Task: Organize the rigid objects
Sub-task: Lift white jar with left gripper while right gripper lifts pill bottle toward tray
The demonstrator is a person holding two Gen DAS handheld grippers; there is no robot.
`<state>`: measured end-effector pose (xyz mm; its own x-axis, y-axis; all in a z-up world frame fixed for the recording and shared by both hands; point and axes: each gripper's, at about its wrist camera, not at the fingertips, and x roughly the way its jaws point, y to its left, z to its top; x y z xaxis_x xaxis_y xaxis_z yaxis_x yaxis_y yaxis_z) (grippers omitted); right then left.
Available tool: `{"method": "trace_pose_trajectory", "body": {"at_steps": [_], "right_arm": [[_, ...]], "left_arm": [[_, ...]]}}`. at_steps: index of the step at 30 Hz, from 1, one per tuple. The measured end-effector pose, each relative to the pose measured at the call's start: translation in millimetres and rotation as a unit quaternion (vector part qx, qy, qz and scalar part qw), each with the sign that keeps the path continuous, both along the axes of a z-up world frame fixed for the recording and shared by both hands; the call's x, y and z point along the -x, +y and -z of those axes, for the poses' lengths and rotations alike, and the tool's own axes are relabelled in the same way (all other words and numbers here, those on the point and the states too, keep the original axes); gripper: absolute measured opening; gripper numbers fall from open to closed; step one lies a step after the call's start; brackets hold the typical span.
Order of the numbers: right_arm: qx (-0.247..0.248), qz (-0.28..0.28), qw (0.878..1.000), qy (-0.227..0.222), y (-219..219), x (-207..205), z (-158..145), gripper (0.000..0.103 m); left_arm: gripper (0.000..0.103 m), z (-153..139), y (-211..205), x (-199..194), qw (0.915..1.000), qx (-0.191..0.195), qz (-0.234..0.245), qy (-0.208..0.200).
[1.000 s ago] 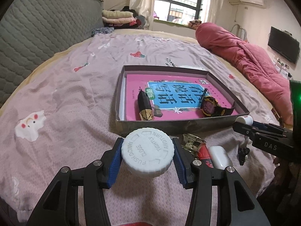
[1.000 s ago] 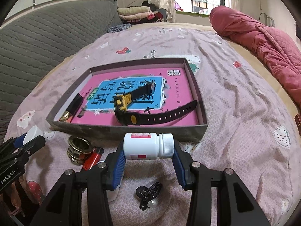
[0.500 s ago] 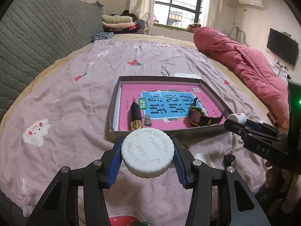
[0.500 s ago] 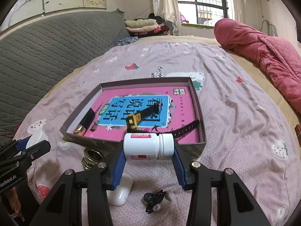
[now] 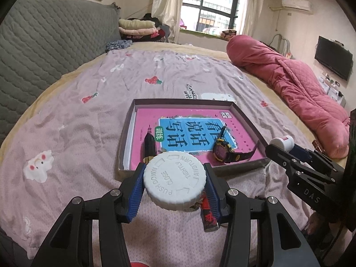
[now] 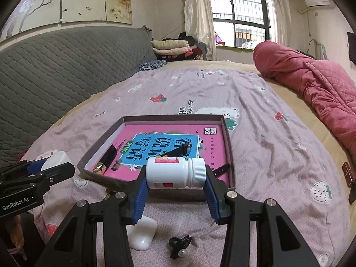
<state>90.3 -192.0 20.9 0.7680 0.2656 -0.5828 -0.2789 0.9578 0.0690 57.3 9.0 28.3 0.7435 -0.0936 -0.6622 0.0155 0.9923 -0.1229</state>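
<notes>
My left gripper [image 5: 174,190] is shut on a white child-proof bottle [image 5: 174,180], cap facing the camera, held above the bed before the shallow box [image 5: 191,169]. My right gripper [image 6: 175,183] is shut on a small white pill bottle [image 6: 175,172] lying sideways, just before the box's near wall [image 6: 155,187]. The box holds a pink and blue book [image 5: 191,133], a black and gold tube [image 5: 149,145] and a black and yellow watch [image 5: 222,152]. A red lighter [image 5: 208,217] lies under my left gripper. The right gripper also shows in the left wrist view [image 5: 287,149].
A white case [image 6: 142,233] and a black hair clip [image 6: 179,244] lie on the pink bedsheet below my right gripper. A red quilt [image 6: 316,89] lies along the right. A grey headboard [image 5: 44,44] stands on the left. Folded clothes [image 6: 173,47] sit at the far end.
Both grippers have risen and pulled back from the box, each still holding its bottle. The box and loose items look smaller and lower in view.
</notes>
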Motion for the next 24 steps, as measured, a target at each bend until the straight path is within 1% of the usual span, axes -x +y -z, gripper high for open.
{"method": "trace_pose_trajectory", "body": {"at_steps": [3,10,24], "right_arm": [[0.002,0.000,1.000,-0.004,0,0,-1,0.046],[0.006,-0.005,1.000,-0.021,0,3,-7,0.046],[-0.017,0.020,0.999,-0.025,-15,-6,-13,0.046]], "left_arm": [[0.052,-4,-1,-1,1.0000,-0.006,0.000,-0.005],[0.052,-11,1,-9,0.9999,-0.004,-0.005,-0.012],[0.052,-14,0,-30,0.9997,-0.019,-0.006,-0.012]]}}
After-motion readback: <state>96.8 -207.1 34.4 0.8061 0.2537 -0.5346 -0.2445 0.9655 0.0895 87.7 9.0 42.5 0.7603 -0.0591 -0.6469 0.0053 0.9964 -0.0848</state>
